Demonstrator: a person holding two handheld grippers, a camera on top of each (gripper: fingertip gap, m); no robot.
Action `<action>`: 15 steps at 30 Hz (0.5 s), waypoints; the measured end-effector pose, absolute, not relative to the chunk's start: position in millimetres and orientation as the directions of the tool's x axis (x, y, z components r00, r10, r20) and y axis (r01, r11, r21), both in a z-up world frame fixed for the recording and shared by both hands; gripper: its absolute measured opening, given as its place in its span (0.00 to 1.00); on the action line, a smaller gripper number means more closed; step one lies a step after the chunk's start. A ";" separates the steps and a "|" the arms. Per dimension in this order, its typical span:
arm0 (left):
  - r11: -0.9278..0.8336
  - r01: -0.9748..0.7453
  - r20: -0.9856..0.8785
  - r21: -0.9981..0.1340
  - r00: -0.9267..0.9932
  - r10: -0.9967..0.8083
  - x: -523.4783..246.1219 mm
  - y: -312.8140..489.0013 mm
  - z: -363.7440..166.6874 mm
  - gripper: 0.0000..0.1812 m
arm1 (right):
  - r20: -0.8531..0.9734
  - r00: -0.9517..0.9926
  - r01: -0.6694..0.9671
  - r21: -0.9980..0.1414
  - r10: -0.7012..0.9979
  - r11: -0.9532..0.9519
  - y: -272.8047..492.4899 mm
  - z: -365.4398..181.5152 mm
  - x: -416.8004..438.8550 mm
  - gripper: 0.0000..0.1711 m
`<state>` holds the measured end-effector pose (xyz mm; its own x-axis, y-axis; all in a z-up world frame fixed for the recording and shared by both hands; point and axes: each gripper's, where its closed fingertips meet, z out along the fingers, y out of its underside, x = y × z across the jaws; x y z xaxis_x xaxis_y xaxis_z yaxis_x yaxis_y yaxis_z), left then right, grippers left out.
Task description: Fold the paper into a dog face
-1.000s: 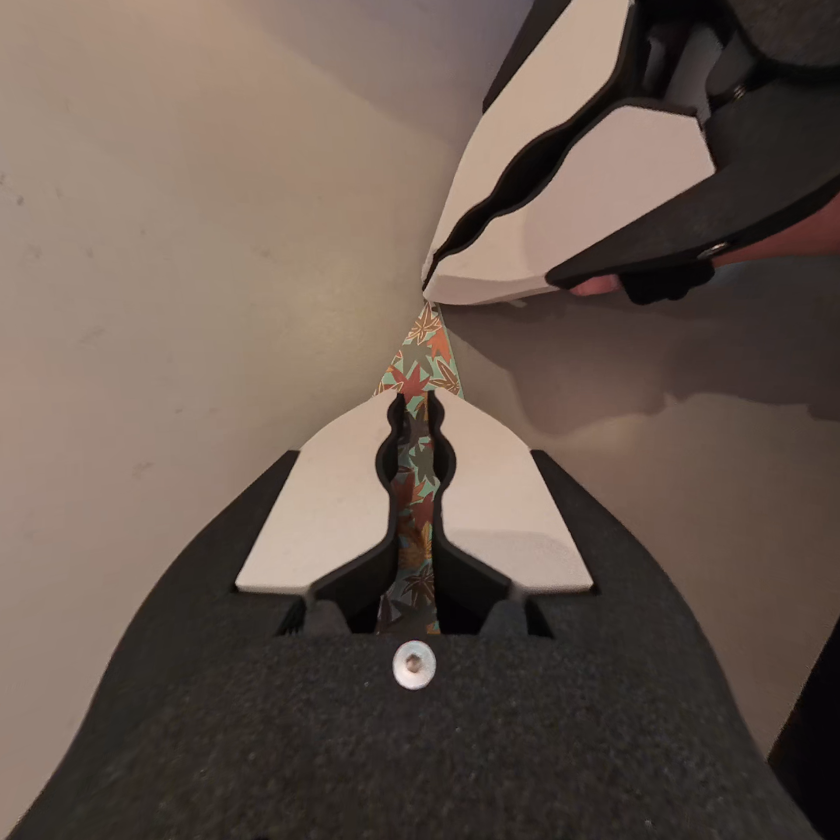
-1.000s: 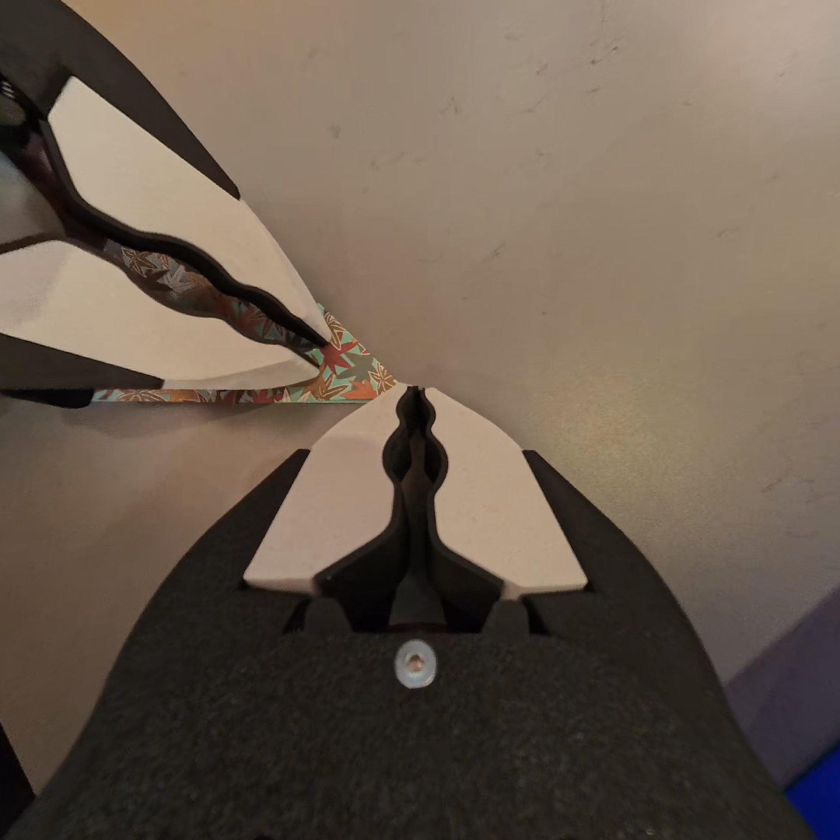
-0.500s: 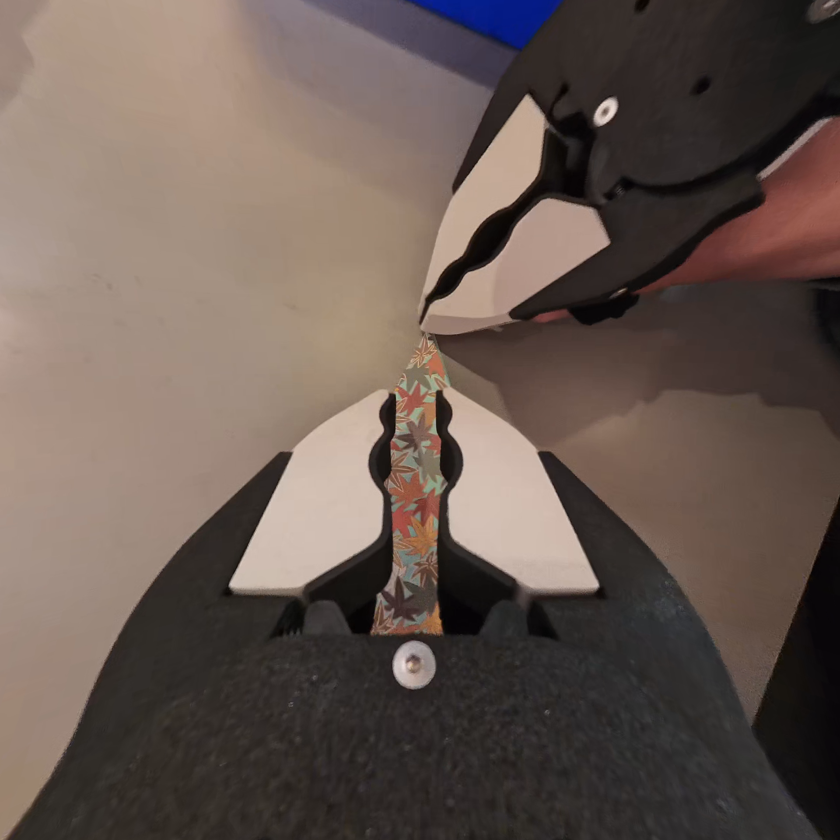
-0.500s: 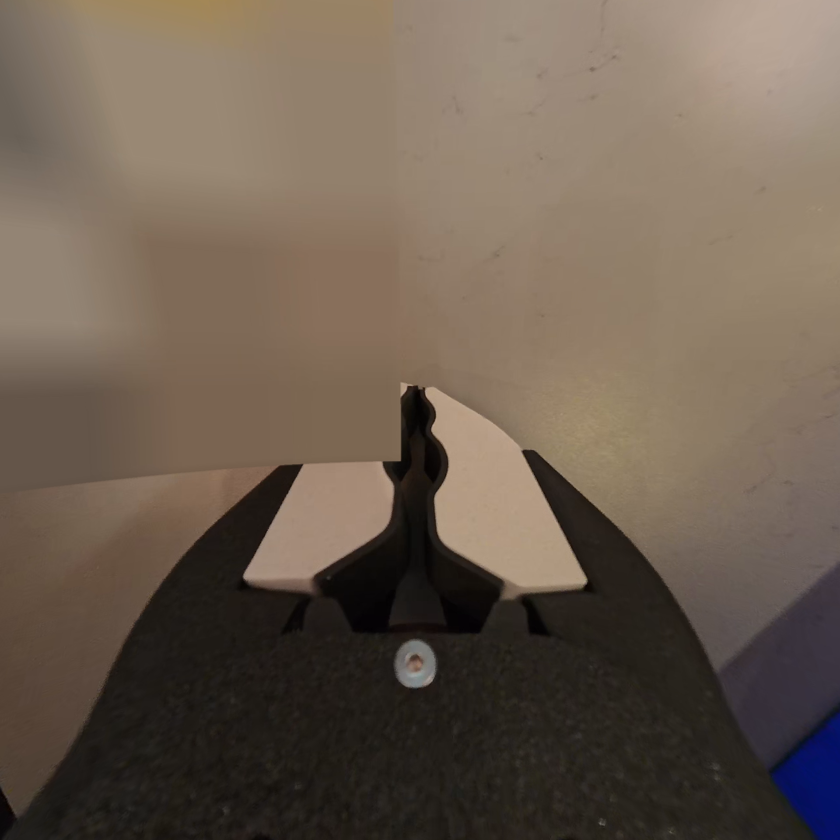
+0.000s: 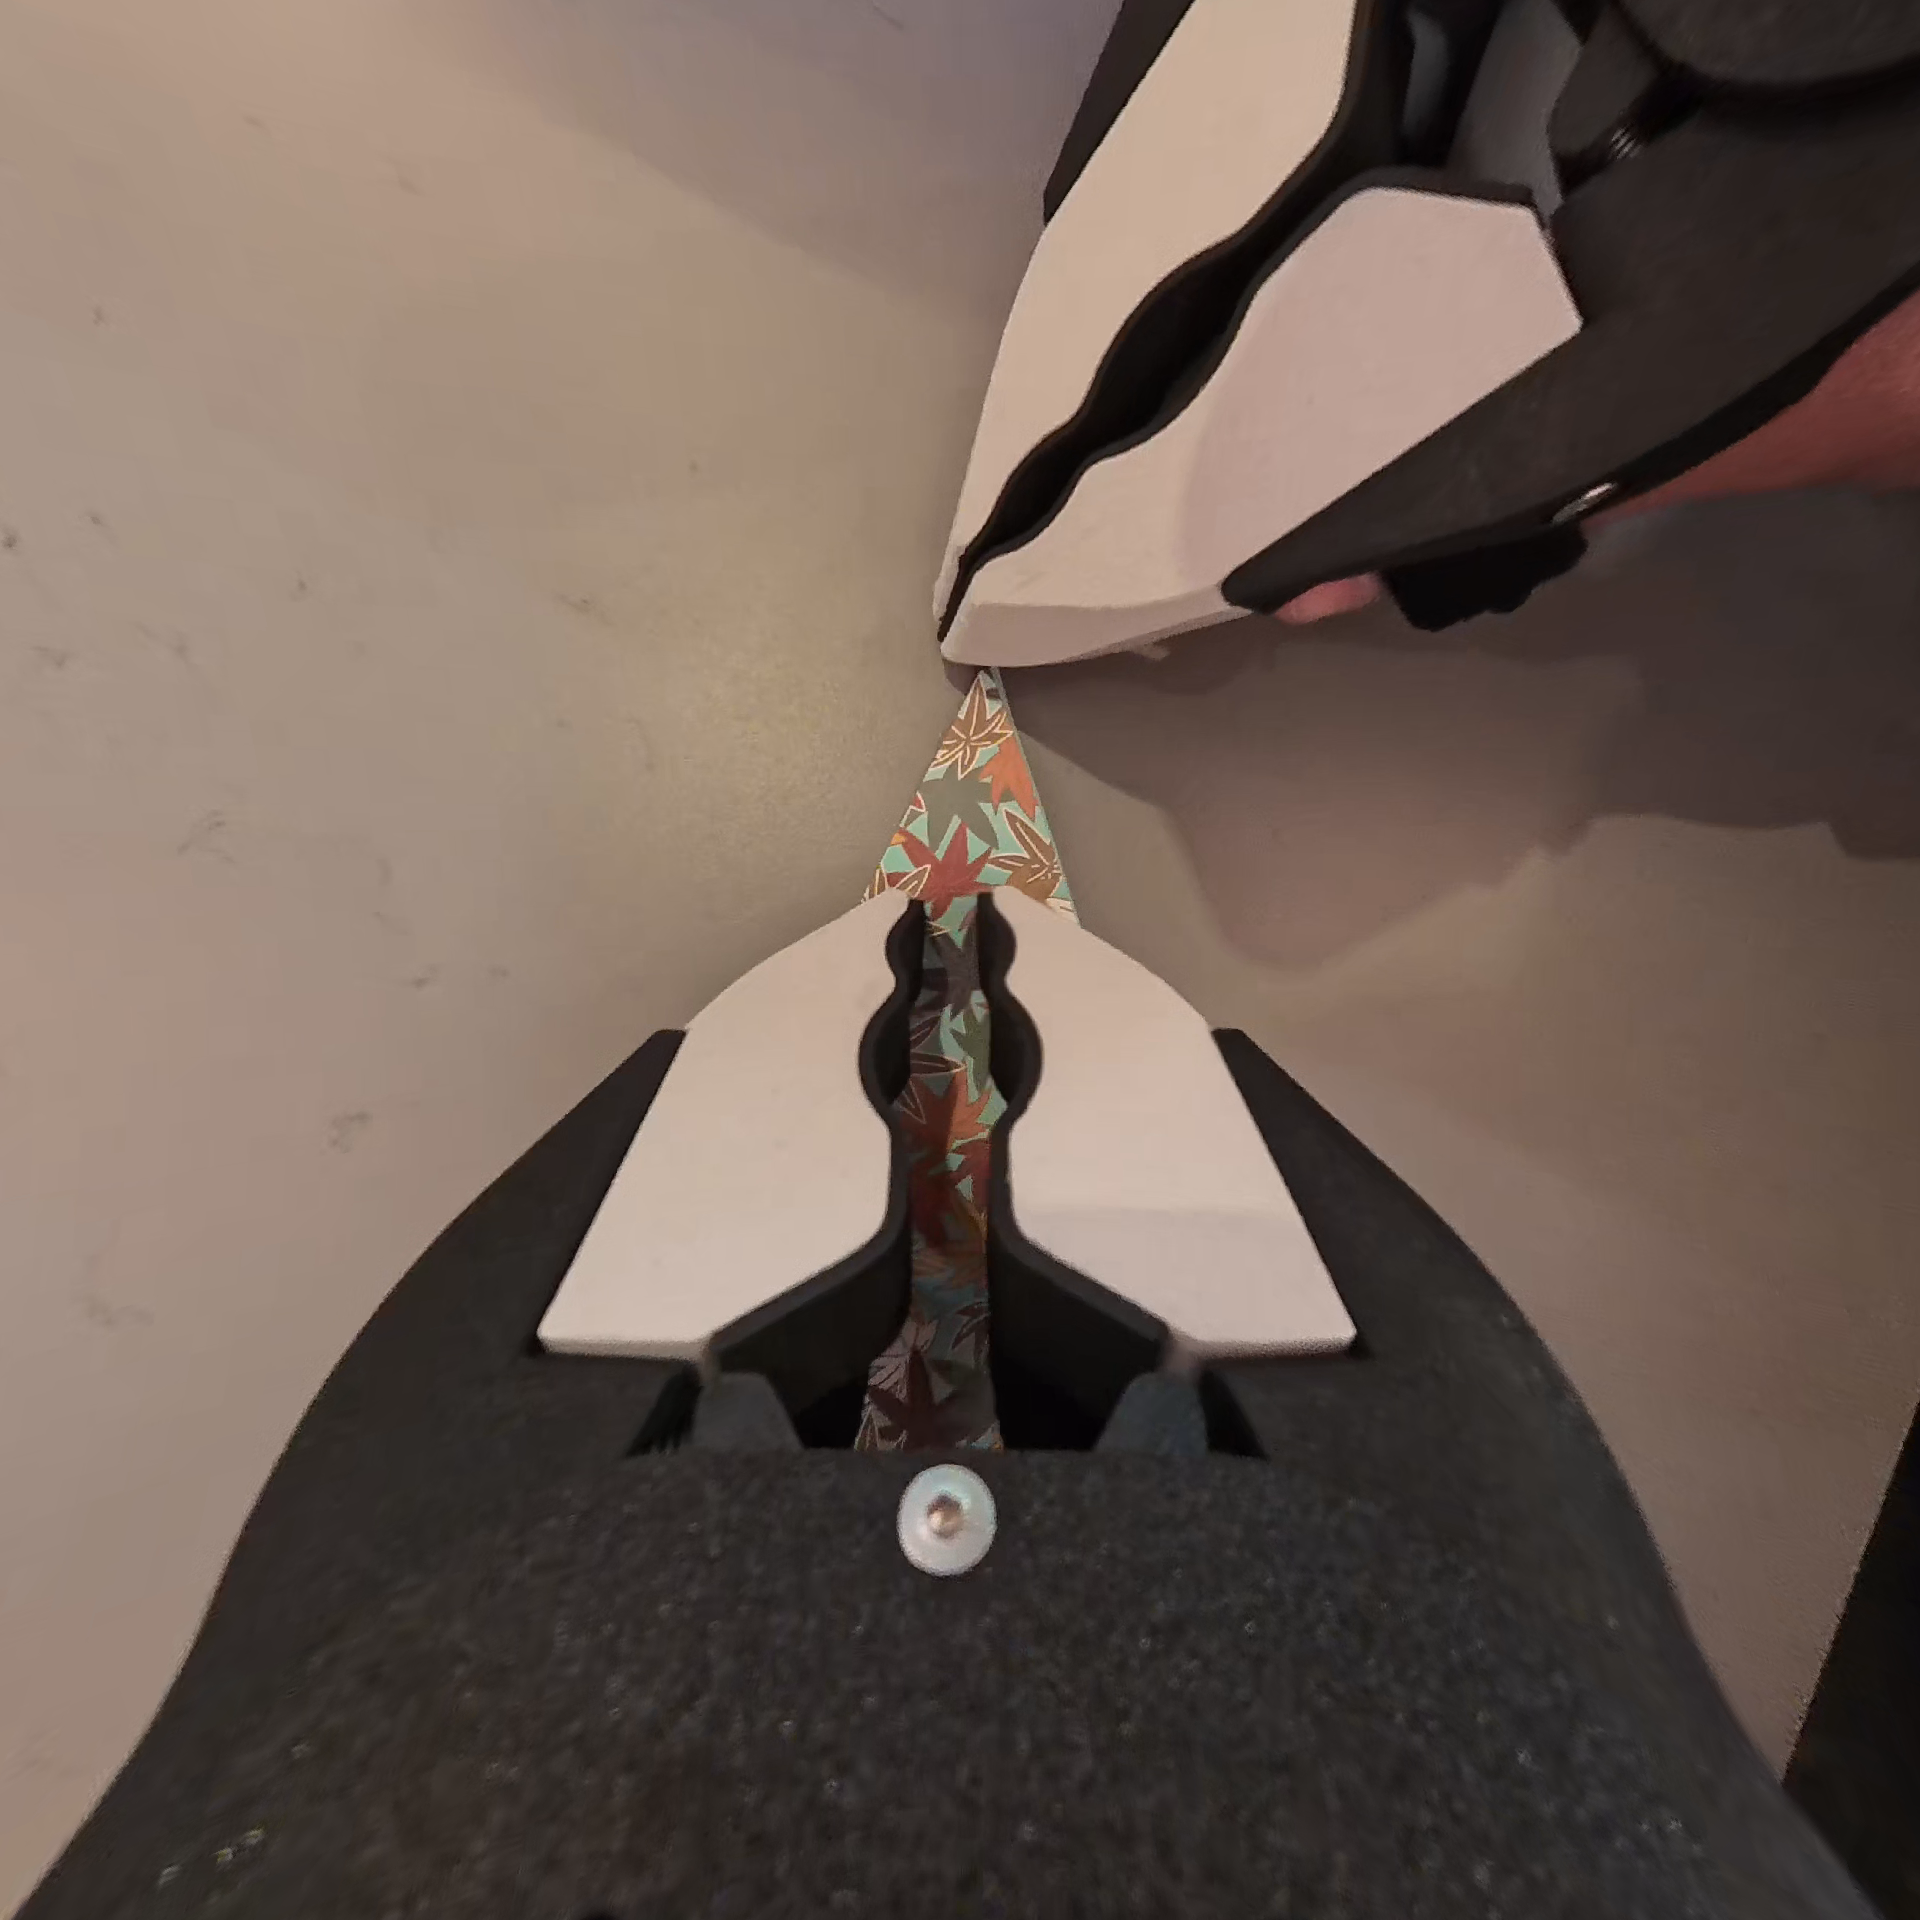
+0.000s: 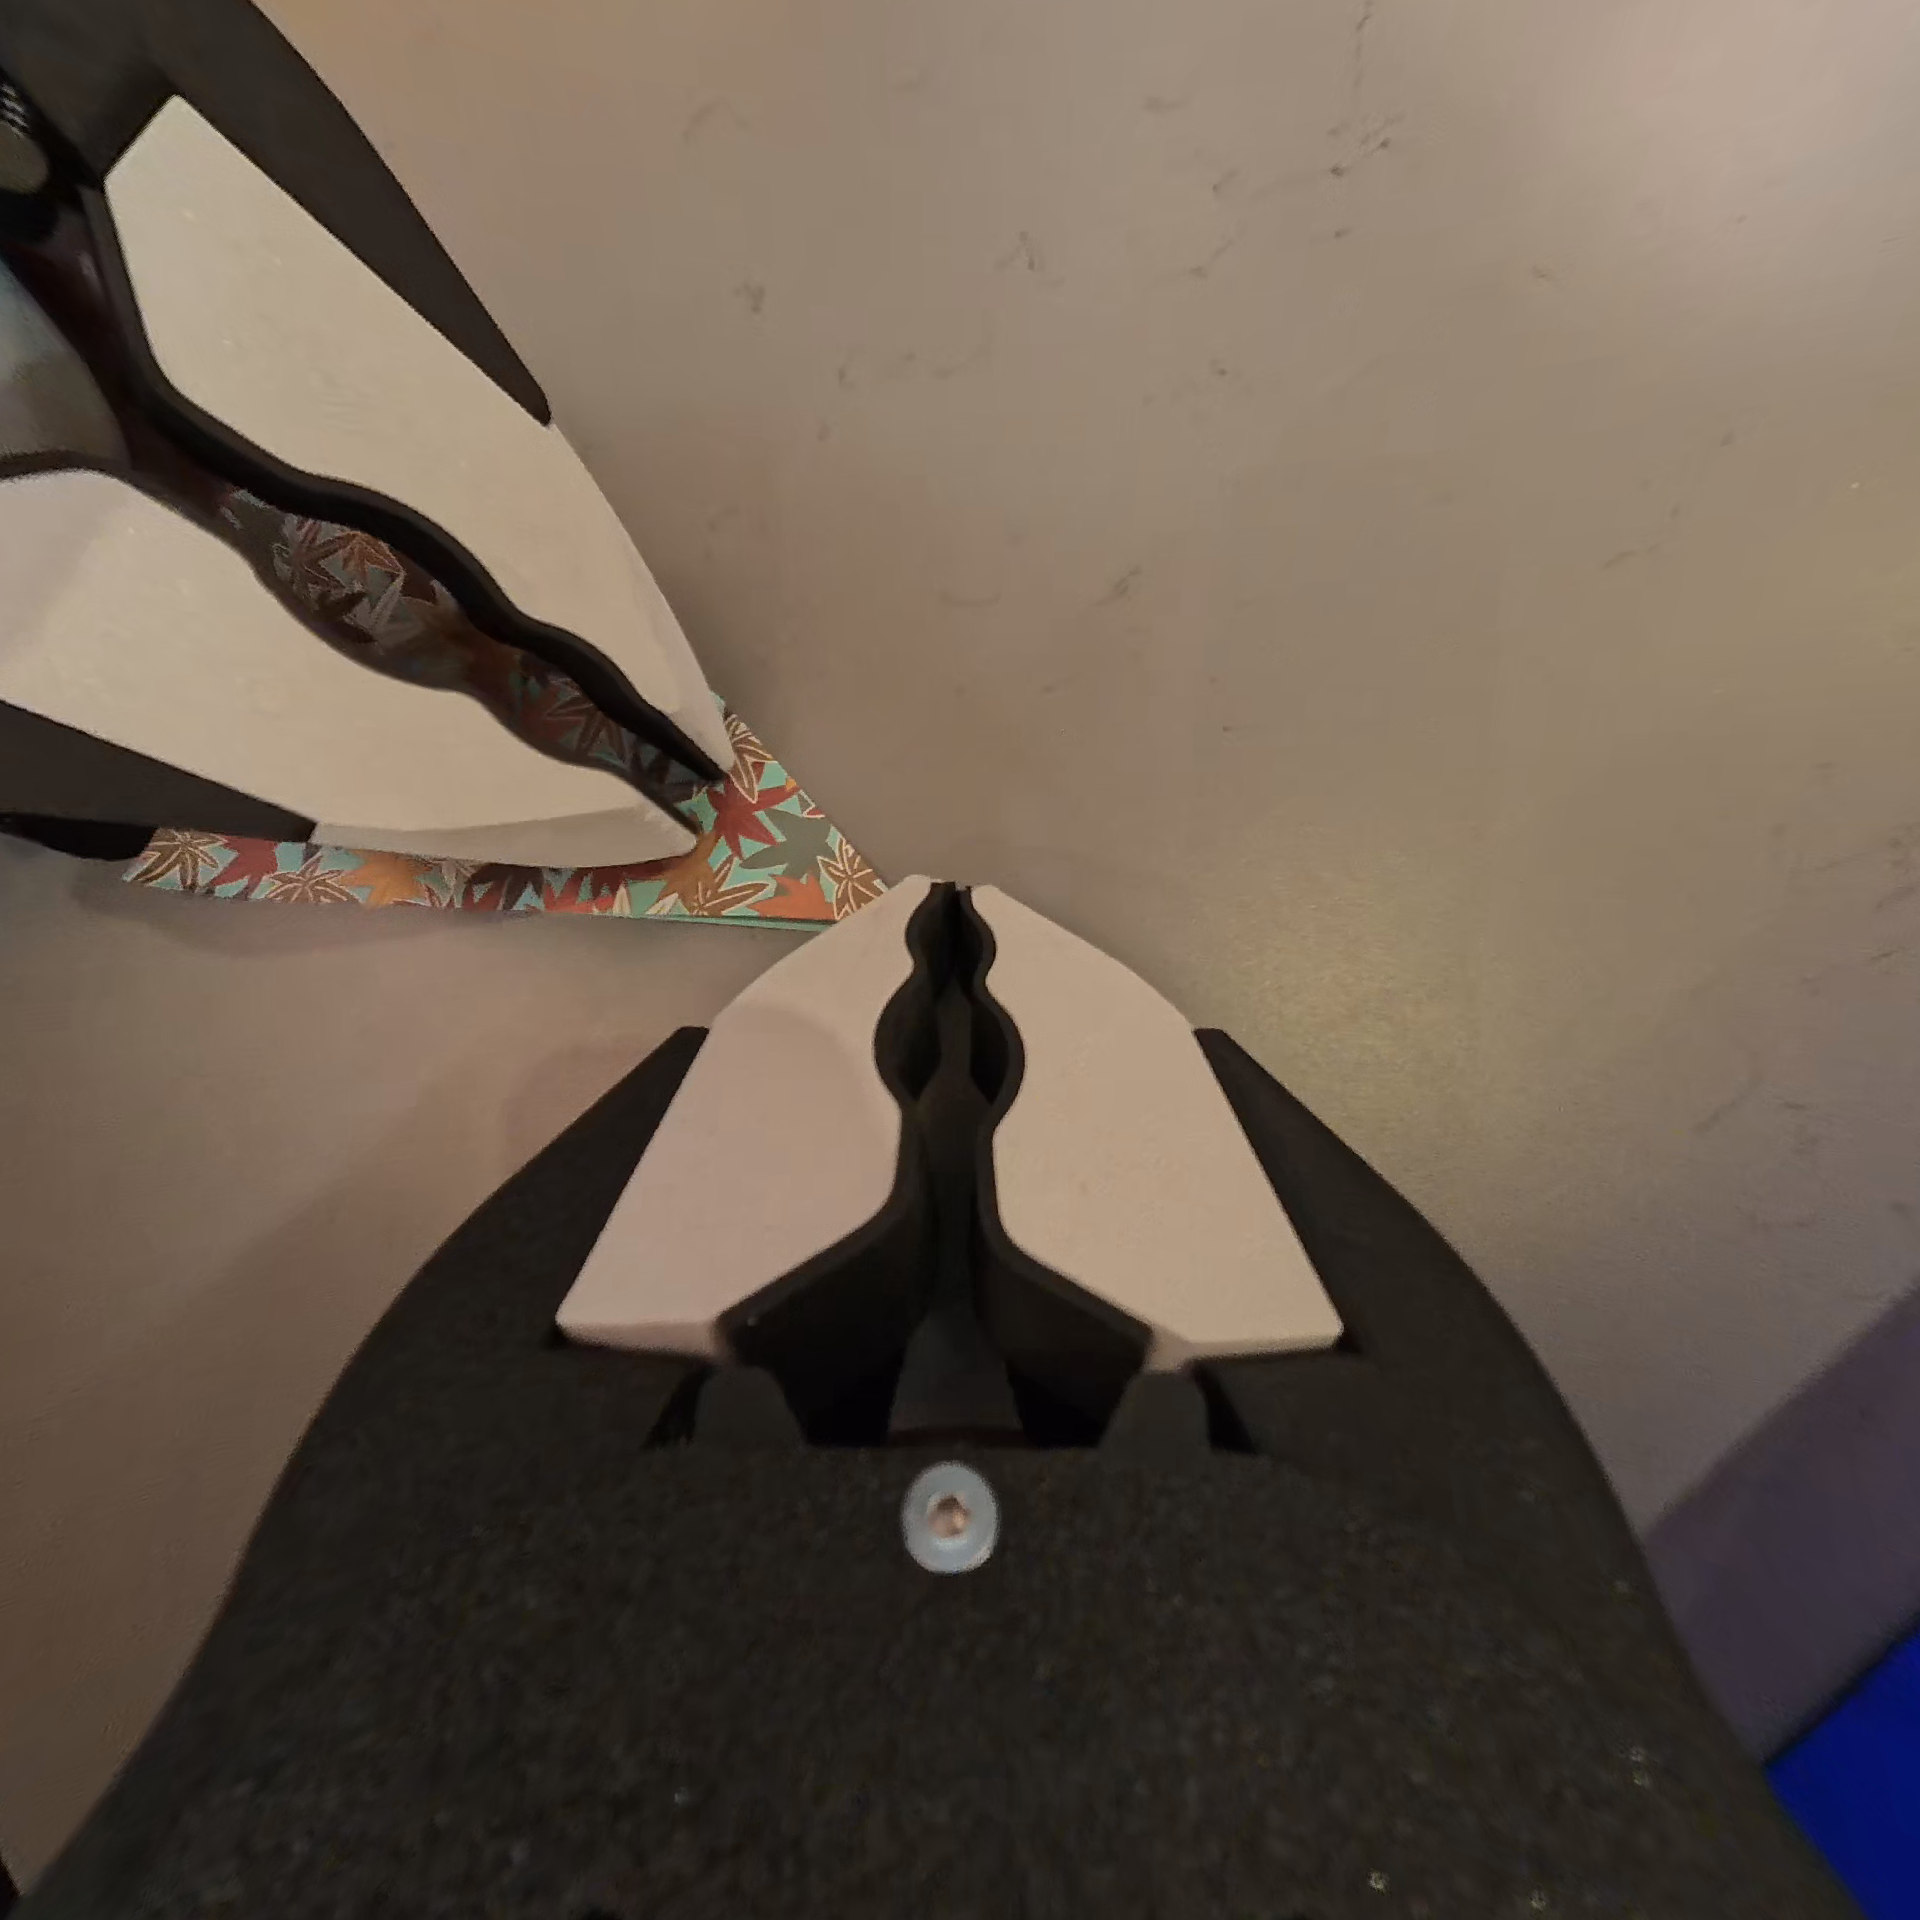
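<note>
The paper has an autumn-leaf print on teal and lies flat on the beige table, folded to a sharp point. My left gripper lies on top of it. Its jaws are nearly shut, and the print shows through the narrow slit between them. My right gripper is shut and empty, its tip touching the paper's pointed corner. The right gripper also shows in the left wrist view, just above the point. The left gripper shows in the right wrist view, with a strip of paper sticking out beneath it.
A person's hand holds the right gripper. A grey-purple strip and a blue surface lie past the table edge at lower right. A dark edge borders the table on the right. The gap from one gripper's tips to the other's is roughly 5 cm.
Half a second ago the left wrist view was tipped up and farther back. It is low on the paper again. The right gripper's tip has stayed at the paper's corner.
</note>
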<state>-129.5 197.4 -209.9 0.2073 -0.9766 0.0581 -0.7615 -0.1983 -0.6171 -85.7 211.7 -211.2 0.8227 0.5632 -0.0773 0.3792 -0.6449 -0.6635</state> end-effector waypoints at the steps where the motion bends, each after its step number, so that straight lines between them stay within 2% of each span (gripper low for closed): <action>1: -0.198 -0.759 0.059 -0.620 0.206 -0.977 -129.3 197.0 -209.8 0.06 | -0.079 0.823 0.378 -0.664 0.563 -0.645 211.7 -211.2 -85.7 0.00; 9: -0.173 -0.759 0.013 -0.628 0.212 -0.977 -129.3 197.4 -210.3 0.06 | -0.082 0.828 0.374 -0.656 0.555 -0.655 210.2 -209.4 -84.8 0.00; 15: -0.197 -0.743 0.032 -0.640 0.230 -0.973 -129.3 198.1 -210.1 0.05 | -0.190 0.817 0.287 -0.685 0.544 -0.670 203.9 -193.5 -88.8 0.04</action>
